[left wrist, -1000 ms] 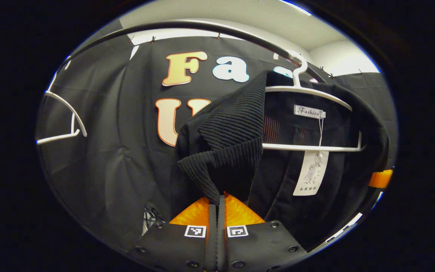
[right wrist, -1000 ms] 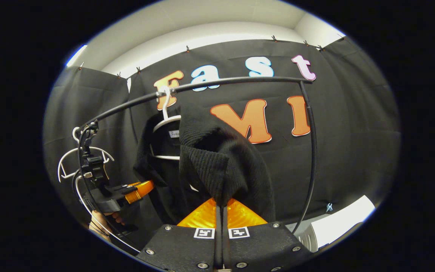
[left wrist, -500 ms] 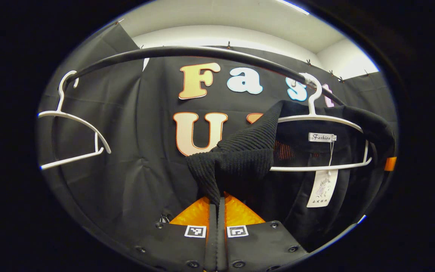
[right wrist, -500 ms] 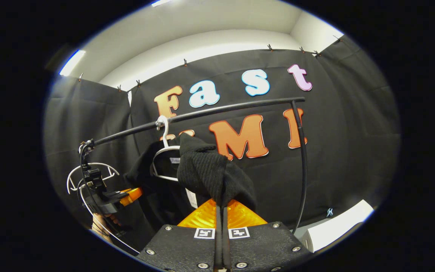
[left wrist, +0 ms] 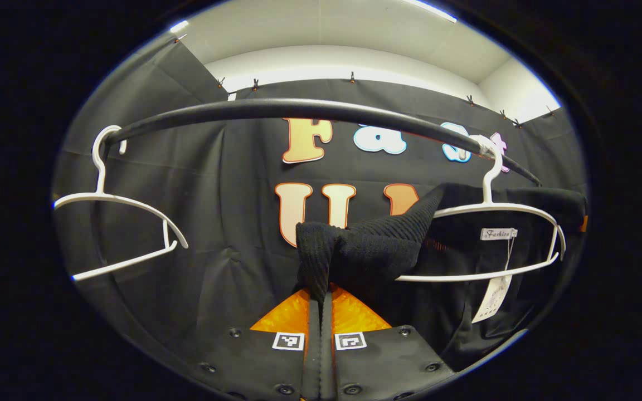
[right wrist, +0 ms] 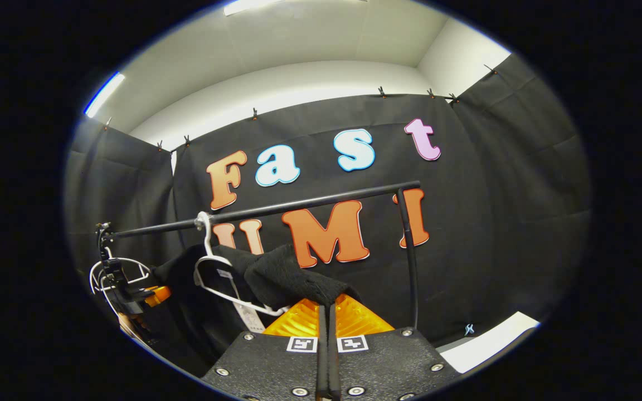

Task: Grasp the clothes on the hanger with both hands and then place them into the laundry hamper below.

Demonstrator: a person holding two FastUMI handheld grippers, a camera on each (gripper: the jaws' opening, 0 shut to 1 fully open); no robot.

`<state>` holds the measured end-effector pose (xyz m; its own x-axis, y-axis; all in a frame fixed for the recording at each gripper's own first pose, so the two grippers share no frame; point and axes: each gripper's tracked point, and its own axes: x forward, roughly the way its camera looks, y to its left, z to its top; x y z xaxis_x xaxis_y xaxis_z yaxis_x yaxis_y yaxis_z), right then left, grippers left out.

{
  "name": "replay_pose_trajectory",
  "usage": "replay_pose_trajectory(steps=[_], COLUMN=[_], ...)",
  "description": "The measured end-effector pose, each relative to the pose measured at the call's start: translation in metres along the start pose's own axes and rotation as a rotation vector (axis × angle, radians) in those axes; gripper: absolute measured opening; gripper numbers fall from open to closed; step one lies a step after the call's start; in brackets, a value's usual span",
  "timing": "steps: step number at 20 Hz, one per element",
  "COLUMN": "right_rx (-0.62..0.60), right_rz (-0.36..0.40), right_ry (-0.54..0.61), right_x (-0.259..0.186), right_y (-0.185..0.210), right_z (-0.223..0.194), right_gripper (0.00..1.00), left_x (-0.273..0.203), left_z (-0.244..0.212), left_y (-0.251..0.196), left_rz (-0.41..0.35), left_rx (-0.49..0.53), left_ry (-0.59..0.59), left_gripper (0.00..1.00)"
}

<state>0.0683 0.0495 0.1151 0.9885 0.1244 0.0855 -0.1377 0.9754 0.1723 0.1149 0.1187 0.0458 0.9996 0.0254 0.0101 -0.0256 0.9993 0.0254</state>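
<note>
Your left gripper (left wrist: pixel 320 298) is clenched on the sweater (left wrist: pixel 365 250), your right gripper (right wrist: pixel 326 306) likewise; the sweater stretches toward 2 o'clock, partly draped on the hanger (left wrist: pixel 499 223) under the rail (left wrist: pixel 298 110).

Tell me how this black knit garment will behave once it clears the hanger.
The black knit garment is probably floppy: it bunches and folds where the jaws pinch it. Its thick ribbing suggests some weight, so the middle may sag. It could drag the white hanger, tilted on the rail.

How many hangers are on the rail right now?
2. An empty white hanger hangs near the rail's left end in the left gripper view. Another hanger toward its right end carries the black sweater. More could be hidden behind the sweater.
</note>
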Motion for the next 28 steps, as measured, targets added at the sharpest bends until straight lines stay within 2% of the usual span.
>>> replay_pose_trajectory(steps=[3, 7, 9, 10, 11, 13, 14, 15, 16, 17, 18, 20, 21, 22, 25, 28], right_rx=[-0.001, 0.015, 0.021, 0.040, 0.067, 0.085, 0.100, 0.117, 0.133, 0.153, 0.179, 0.228, 0.244, 0.252, 0.231, 0.224], right_rz=[-0.012, -0.009, 0.025, 0.056, 0.075, 0.106, 0.132, 0.157, 0.179, 0.196, 0.220, 0.255, 0.262, 0.262, 0.257, 0.262], right_ry=[-0.003, 0.031, 0.043, 0.054, 0.073, 0.094, 0.110, 0.126, 0.144, 0.163, 0.183, 0.213, 0.228, 0.244, 0.284, 0.327], right_x=[0.017, 0.046, 0.063, 0.070, 0.079, 0.098, 0.105, 0.114, 0.122, 0.131, 0.141, 0.156, 0.165, 0.170, 0.184, 0.192], right_y=[-0.018, -0.036, -0.037, -0.034, -0.034, -0.038, -0.034, -0.029, -0.026, -0.025, -0.020, -0.016, -0.015, -0.014, -0.005, 0.010], right_z=[0.001, -0.014, -0.024, -0.029, -0.037, -0.055, -0.064, -0.073, -0.084, -0.095, -0.106, -0.127, -0.139, -0.149, -0.179, -0.202], right_gripper=[0.00, 0.00, 0.00, 0.06, 0.00, 0.00, 0.06, 0.06, 0.00, 0.06, 0.00, 0.00, 0.06, 0.00, 0.00, 0.00], left_x=[0.006, 0.015, 0.019, 0.021, 0.023, 0.029, 0.033, 0.037, 0.040, 0.042, 0.044, 0.045, 0.045, 0.047, 0.049, 0.045], left_z=[0.005, 0.010, 0.012, 0.013, 0.013, 0.013, 0.014, 0.014, 0.014, 0.011, 0.008, -0.001, -0.007, -0.012, -0.022, -0.032], left_y=[0.006, 0.012, 0.024, 0.032, 0.039, 0.048, 0.055, 0.063, 0.067, 0.072, 0.076, 0.083, 0.086, 0.089, 0.099, 0.111], left_rz=[0.019, 0.062, 0.102, 0.128, 0.151, 0.184, 0.202, 0.219, 0.230, 0.238, 0.247, 0.263, 0.271, 0.278, 0.300, 0.322], left_rx=[0.013, 0.003, 0.017, 0.010, -0.010, -0.044, -0.049, -0.052, -0.059, -0.067, -0.073, -0.066, -0.059, -0.054, -0.033, -0.013], left_ry=[-0.008, -0.009, -0.010, -0.009, -0.006, -0.012, -0.017, -0.021, -0.022, -0.017, -0.010, 0.012, 0.022, 0.029, 0.053, 0.082], left_gripper=[0.09, 0.06, 0.06, 0.06, 0.06, 0.06, 0.06, 0.06, 0.09, 0.06, 0.09, 0.06, 0.06, 0.06, 0.09, 0.06])
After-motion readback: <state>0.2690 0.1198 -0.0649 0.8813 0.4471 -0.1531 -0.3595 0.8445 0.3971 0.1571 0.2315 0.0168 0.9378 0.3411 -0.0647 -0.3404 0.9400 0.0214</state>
